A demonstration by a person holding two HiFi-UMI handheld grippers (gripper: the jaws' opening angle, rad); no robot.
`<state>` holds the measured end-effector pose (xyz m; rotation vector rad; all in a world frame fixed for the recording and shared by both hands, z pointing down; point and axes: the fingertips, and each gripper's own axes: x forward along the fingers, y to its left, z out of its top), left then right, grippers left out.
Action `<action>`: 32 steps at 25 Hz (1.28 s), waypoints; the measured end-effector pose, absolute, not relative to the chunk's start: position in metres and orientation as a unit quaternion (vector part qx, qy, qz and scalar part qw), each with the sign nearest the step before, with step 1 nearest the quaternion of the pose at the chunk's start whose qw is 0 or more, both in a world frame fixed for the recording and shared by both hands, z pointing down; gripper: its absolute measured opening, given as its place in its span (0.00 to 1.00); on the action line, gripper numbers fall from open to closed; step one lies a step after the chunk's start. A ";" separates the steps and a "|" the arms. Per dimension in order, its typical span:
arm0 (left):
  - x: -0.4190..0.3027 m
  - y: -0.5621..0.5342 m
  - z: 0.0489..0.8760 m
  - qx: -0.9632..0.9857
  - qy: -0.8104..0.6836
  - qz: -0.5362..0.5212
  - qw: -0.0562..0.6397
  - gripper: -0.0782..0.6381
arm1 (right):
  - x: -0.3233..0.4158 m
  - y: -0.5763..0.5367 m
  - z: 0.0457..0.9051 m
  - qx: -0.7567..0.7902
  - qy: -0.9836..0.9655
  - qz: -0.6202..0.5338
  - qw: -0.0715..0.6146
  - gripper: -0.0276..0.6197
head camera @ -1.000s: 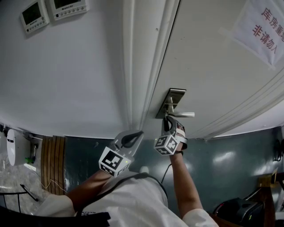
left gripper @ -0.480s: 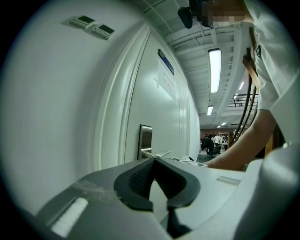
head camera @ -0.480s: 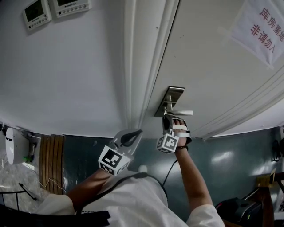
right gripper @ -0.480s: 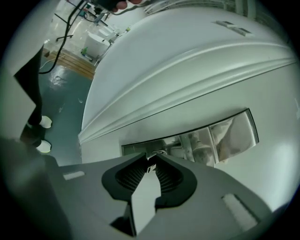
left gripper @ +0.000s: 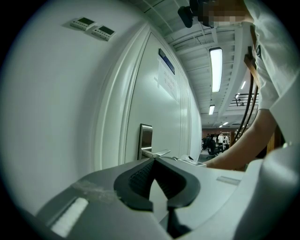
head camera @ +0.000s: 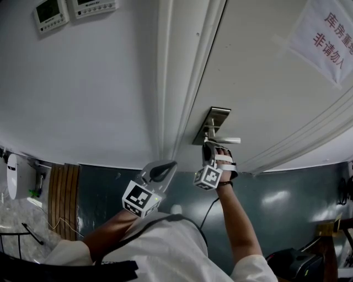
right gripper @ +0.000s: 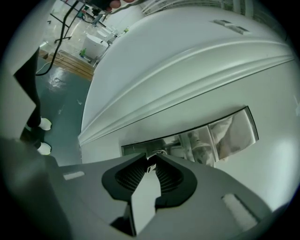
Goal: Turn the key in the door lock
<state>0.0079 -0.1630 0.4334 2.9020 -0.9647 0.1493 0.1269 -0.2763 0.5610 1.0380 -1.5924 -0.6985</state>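
A steel lock plate (head camera: pixel 214 118) with a lever handle (head camera: pixel 226 141) is set in the white door (head camera: pixel 265 82). My right gripper (head camera: pixel 207 148) is pressed up to the plate's lower end, just under the handle. In the right gripper view its tips (right gripper: pixel 151 161) pinch the small key (right gripper: pixel 151 167) in the keyhole of the plate (right gripper: pixel 225 133). Its jaws have just been opening slightly, with the key still between them. My left gripper (head camera: pixel 171 164) hangs lower left by the door frame, off the door, shut and empty (left gripper: pixel 153 160). From there the plate (left gripper: pixel 145 136) and handle (left gripper: pixel 159 153) are visible.
The moulded door frame (head camera: pixel 176 82) runs left of the lock. Two wall control panels (head camera: pixel 49 14) sit top left. A paper notice with red characters (head camera: pixel 328 36) is taped to the door. A slatted wooden board (head camera: pixel 60 198) lies on the floor at left.
The right gripper has rolled about its own axis at the lock, so its marker cube and the hand behind it sit differently. The left gripper has not moved.
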 end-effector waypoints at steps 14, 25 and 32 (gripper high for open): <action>0.011 -0.163 0.435 0.944 -0.323 0.051 0.043 0.12 | 0.127 -0.272 0.551 0.472 -0.700 -0.261 0.468 0.19; 0.016 -0.168 0.438 0.944 -0.324 0.051 0.046 0.12 | 0.130 -0.256 0.530 0.540 -0.776 -0.127 0.299 0.22; 0.020 -0.173 0.432 0.945 -0.322 0.045 0.042 0.12 | 0.122 -0.237 0.494 0.568 -0.799 -0.059 0.186 0.22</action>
